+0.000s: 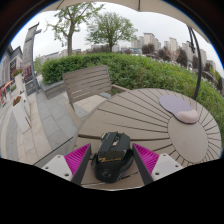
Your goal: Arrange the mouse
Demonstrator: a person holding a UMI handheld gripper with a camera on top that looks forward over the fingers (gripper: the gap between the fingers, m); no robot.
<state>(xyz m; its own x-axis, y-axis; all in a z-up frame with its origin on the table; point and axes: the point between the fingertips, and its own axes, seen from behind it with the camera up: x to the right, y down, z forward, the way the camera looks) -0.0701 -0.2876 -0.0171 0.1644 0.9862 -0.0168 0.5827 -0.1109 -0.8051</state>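
One black, glossy computer mouse (113,157) is sitting on the round slatted wooden table (140,115), and one flat grey oval mouse mat (180,107) is lying well apart across the top. The gripper (113,160) is holding its two magenta-padded fingers (78,158) apart, the mouse resting between them. One wooden bench (85,83) is standing beyond the table.

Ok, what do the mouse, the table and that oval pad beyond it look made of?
Mouse, between the gripper fingers: black plastic, matte by the look, with a dull even surface.
Table: wooden slats, going by the visible plank seams and pale brown tone; possibly a wood-look composite.
Oval pad: soft, greyish-pink, flat; perhaps fabric or rubber.
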